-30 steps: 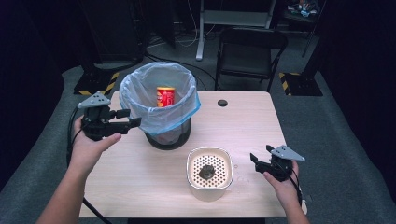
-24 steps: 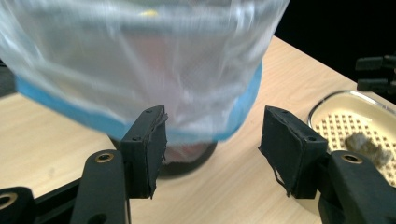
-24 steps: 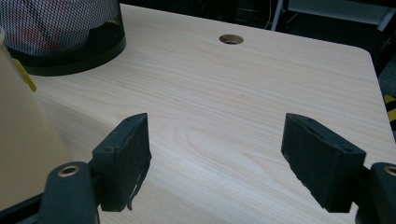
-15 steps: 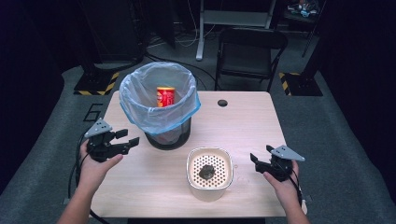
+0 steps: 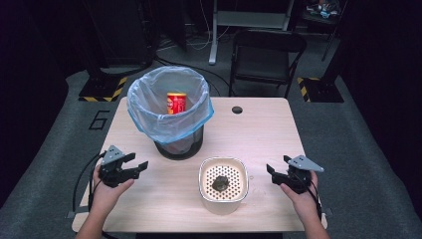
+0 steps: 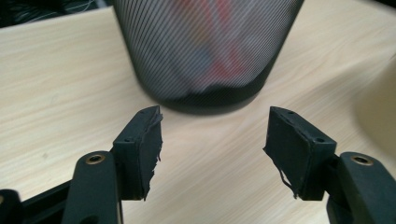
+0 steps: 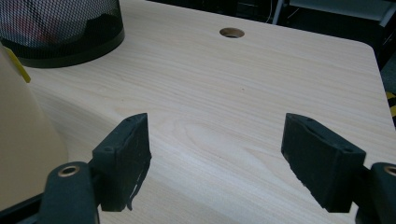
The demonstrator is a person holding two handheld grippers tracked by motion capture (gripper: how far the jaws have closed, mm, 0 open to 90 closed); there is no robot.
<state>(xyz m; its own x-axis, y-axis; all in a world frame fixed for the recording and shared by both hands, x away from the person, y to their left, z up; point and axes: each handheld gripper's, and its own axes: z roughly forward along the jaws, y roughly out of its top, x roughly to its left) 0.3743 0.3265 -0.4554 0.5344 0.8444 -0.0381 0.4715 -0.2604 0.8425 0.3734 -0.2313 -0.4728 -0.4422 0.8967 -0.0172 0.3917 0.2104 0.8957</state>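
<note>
I am holding my left gripper (image 5: 133, 167) low over the left side of the wooden table (image 5: 259, 134), its jaws standing wide apart with nothing between them. In the left gripper view the jaws are framing bare tabletop, and the black mesh wastebasket (image 6: 205, 51) is sitting just beyond them.

I am holding my right gripper (image 5: 272, 172) near the table's right edge, its jaws likewise spread apart and empty, pointing across the wood toward the round cable hole (image 7: 232, 32).

The wastebasket (image 5: 175, 134) is standing on the far left part of the table, lined with a pale blue plastic bag (image 5: 149, 112) folded over its rim. A red and yellow can (image 5: 176, 103) is standing upright inside it; its label is too blurred for me to read.

A cream, square-cornered bowl (image 5: 223, 196) is sitting between my two grippers, near the front edge, with a small dark lump (image 5: 219, 183) lying in it. A "6" (image 5: 99, 120) is marked on the grey floor left of the table.
</note>
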